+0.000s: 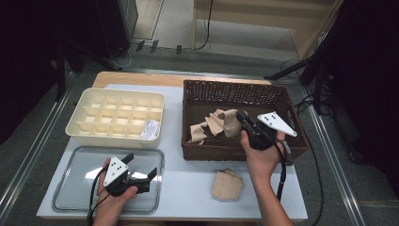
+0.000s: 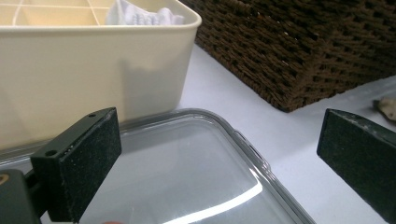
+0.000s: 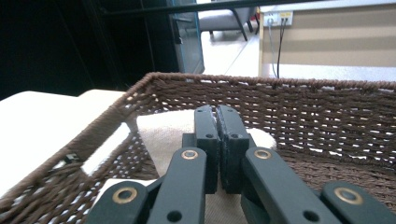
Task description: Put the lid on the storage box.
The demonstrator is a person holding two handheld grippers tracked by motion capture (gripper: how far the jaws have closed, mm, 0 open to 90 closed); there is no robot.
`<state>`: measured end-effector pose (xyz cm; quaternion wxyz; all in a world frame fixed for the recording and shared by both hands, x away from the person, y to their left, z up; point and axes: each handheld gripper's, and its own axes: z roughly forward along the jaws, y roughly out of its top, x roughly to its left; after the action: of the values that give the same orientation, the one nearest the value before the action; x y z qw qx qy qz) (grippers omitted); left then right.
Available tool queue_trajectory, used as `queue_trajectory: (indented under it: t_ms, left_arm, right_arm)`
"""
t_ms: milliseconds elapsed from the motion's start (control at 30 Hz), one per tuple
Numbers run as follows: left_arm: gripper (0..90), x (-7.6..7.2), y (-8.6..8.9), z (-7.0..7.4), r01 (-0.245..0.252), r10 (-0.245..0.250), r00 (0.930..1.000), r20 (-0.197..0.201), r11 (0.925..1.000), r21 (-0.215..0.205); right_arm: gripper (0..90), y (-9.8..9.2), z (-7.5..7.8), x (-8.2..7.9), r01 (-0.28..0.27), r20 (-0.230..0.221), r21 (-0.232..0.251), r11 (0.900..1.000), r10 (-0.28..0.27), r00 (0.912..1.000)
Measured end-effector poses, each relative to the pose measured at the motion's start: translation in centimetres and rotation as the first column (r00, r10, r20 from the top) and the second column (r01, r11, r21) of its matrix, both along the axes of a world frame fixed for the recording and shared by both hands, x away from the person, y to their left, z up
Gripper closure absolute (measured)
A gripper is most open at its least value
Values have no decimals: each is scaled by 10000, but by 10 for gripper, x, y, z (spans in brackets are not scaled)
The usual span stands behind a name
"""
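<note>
White table (image 1: 188,188), one basket (image 1: 244,150), two beige cloths (image 1: 220,123)

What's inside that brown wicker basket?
The basket holds crumpled beige cloths, one pinched by the right hand-held gripper. Anything beneath the cloths or behind the near wall is hidden.

Your white table (image 1: 188,188) carries a cream divided box (image 1: 115,117), a clear tray (image 1: 70,197), a wicker basket (image 1: 211,153) and a beige cloth (image 1: 227,184).

Dark brown woven basket (image 1: 202,148), beige cloth (image 1: 221,121), cream divided tray (image 1: 94,134), black tool (image 1: 243,117)
</note>
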<state>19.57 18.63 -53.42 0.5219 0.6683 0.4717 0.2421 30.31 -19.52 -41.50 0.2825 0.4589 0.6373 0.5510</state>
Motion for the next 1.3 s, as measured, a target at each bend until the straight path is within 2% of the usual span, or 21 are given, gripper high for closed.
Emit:
queue_trajectory:
  t_ms: [133, 467, 500, 600, 667, 733, 867, 967, 1133, 1300]
  left_arm:
    - [0, -1, -2, 2, -25, 19, 9997, 263, 9997, 252]
    - [0, -7, -7, 13, 184, -181, 9976, 673, 9998, -27]
    - [0, -7, -7, 13, 184, -181, 9976, 673, 9998, -27]
    - [0, -12, -14, 17, 429, -419, 9957, 832, 9990, -105]
    - [0, -14, -19, 18, 619, -614, 9938, 928, 9981, -24]
    - [0, -16, -24, 19, 763, -748, 9924, 976, 9970, -116]
    - [0, -20, -30, 20, 1080, -1063, 9891, 1014, 9941, -115]
    - [0, -20, -31, 20, 1189, -1179, 9880, 1000, 9929, -39]
    - [0, -20, -27, 18, 1055, -1043, 9901, 943, 9944, -75]
    - [0, -19, -26, 15, 979, -965, 9915, 873, 9951, -118]
  right_arm:
    - [892, -2, 7, -15, -134, 305, 283, 9995, 125, 9995]
    - [892, -2, 23, -56, -793, 807, 549, 9953, 748, 9939]
    - [892, -2, 23, -56, -793, 807, 549, 9953, 748, 9939]
    - [891, -1, 25, -71, -1013, 972, 594, 9931, 952, 9907]
    - [891, 1, 26, -79, -1178, 967, 624, 9911, 1115, 9891]
    - [891, 5, 24, -88, -1365, 964, 577, 9890, 1306, 9867]
    - [890, 15, 15, -105, -1893, 858, 465, 9808, 1849, 9790]
    - [890, 23, 2, -113, -2346, 728, 381, 9713, 2314, 9701]
    - [889, 38, -24, -122, -2796, 181, 188, 9599, 2793, 9600]
    - [888, 49, -53, -122, -2956, -425, 204, 9551, 2962, 9542]
